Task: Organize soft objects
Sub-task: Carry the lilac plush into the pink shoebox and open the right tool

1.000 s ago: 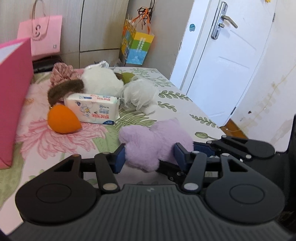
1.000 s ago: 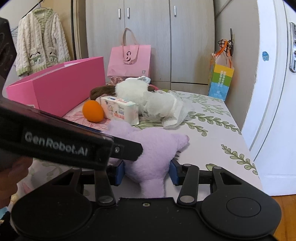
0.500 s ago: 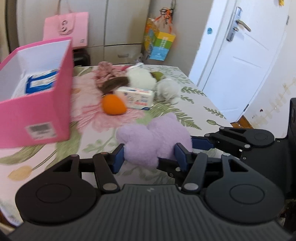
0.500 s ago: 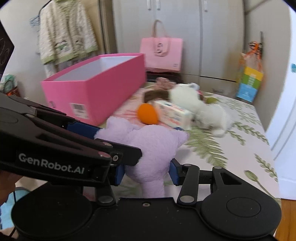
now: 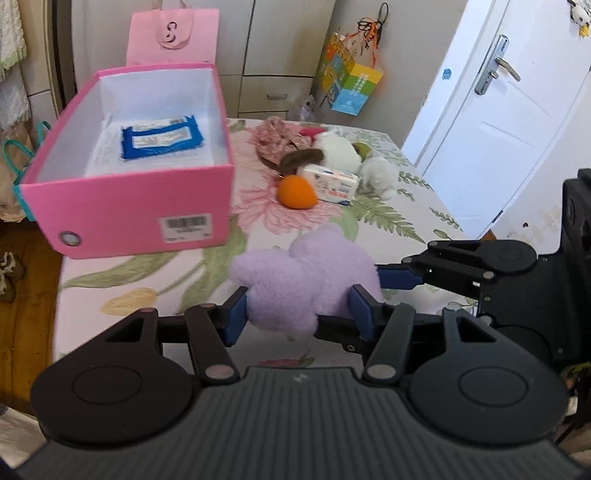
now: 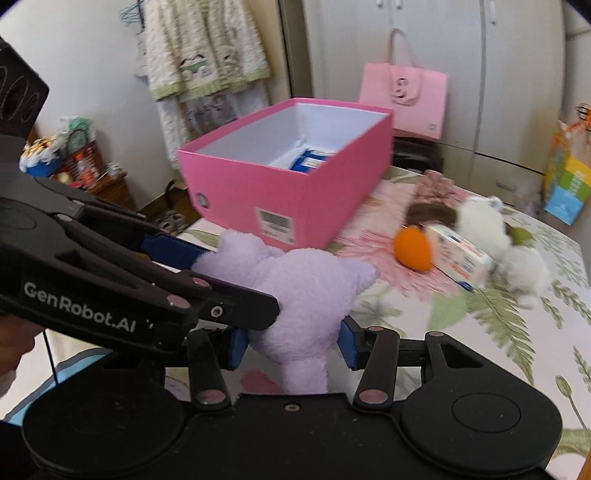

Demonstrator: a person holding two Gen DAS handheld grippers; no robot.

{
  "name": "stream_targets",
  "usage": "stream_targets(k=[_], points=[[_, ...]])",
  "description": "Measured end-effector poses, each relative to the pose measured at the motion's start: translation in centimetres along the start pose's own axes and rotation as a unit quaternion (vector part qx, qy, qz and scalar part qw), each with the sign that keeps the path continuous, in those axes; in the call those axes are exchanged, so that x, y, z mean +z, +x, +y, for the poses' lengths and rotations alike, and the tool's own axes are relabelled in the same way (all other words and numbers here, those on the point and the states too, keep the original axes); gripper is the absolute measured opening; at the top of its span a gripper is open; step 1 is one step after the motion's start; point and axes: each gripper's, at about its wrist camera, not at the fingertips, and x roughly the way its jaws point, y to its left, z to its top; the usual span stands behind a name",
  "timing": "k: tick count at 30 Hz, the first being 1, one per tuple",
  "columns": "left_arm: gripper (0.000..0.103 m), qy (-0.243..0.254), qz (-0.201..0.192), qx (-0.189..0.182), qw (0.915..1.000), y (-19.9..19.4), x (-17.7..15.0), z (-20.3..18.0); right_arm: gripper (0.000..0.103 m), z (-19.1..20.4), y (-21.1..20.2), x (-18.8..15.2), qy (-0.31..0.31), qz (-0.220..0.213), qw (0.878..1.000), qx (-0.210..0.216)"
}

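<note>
A lilac plush toy [image 5: 306,280] hangs above the flowered tabletop, gripped from two sides. My left gripper [image 5: 297,312] is shut on its lower lobe, the blue pads pressing into the fur. My right gripper [image 6: 291,347] is shut on the plush [image 6: 306,291] at its narrow end; in the left wrist view it reaches in from the right. An open pink box [image 5: 125,221] stands ahead to the left, with a blue wipes pack [image 5: 162,140] on its floor. Further back lie an orange sponge [image 5: 295,190], a tissue pack [image 5: 332,182] and a white fluffy ball [image 5: 340,153].
A brown scrunchie [image 5: 301,158], a pink scrunchie [image 5: 277,134] and a white mesh puff [image 5: 376,173] share the pile. A pink bag [image 5: 171,35] and a colourful bag [image 5: 351,86] hang at the cupboards. A white door [image 5: 498,122] is right; wooden floor [image 5: 22,314] lies beyond the table's left edge.
Both grippers rose with the plush and swung left. The pink box, only an edge before, is now in full view with its inside showing, and the pile has receded.
</note>
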Motion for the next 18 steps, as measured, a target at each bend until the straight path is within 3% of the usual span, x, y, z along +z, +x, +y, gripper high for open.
stream_targets(k=[8,18], points=[[0.056,0.018,-0.048,0.019,0.9985,-3.1,3.0,2.7,0.055,2.5,0.3,4.5,-0.042,-0.034,0.999,0.001],[0.056,0.029,-0.123,0.065,0.9898,-3.6,9.3,6.6,0.055,2.7,3.3,12.4,-0.094,-0.103,0.99,-0.032]])
